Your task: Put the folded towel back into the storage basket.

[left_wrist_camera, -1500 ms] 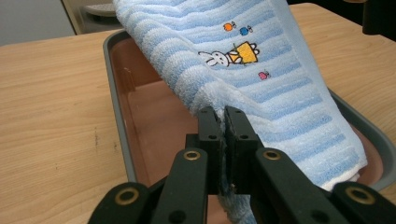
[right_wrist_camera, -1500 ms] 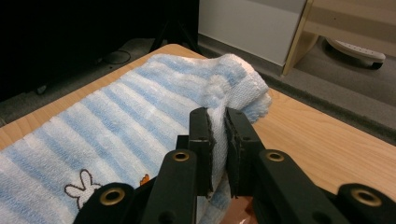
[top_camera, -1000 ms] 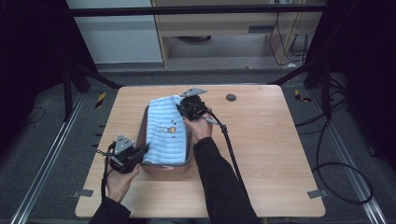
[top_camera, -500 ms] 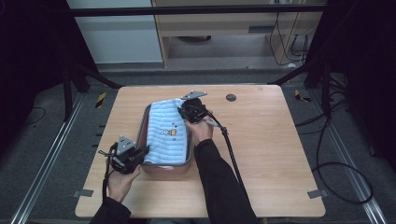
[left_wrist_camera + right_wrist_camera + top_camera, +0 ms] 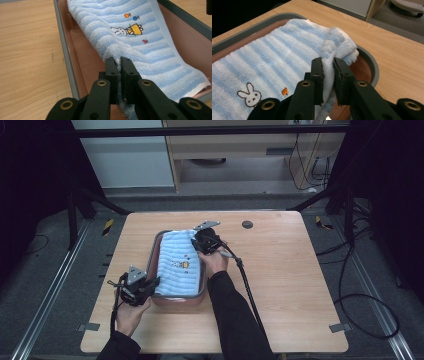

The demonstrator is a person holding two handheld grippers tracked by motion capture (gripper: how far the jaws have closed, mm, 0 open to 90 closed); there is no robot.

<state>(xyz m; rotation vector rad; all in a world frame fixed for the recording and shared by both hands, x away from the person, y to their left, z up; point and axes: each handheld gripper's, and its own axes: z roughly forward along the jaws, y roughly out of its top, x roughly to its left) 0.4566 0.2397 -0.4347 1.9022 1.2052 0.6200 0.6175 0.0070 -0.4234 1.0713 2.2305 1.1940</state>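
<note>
Towel: a blue-and-white striped towel [image 5: 181, 264] with a small rabbit embroidery [image 5: 127, 30] lies stretched along the tray, covering most of its floor.
Tray: a grey-rimmed tray [image 5: 152, 260] with a reddish-brown inside sits a little toward 9 o'clock of the middle of the wooden counter [image 5: 290, 290], its long side running from 6 to 12 o'clock.
Left tool: the left tool [image 5: 118, 65] is clenched on the towel's near edge at the tray's 7 o'clock corner; in the left gripper view a thin fold of cloth is pinched between the two black jaws, which stand almost closed.
Right tool: the right tool [image 5: 327, 65] grasps the far end of the towel at the tray's 1 o'clock corner; the right gripper view shows a bunched white-and-blue corner squeezed between its jaws, a wider wad than on the left.
Why held so: my reading is that opposite corners are gripped so the cloth stays taut and flat over the tray, either to lay it in smoothly or to lift it out without it crumpling.
Other things: a small dark round disc [image 5: 247, 224] lies on the counter at 1 o'clock of the tray, well apart from it.
Risk: the left pinch takes only a thin edge and may slip if pulled hard.
</note>
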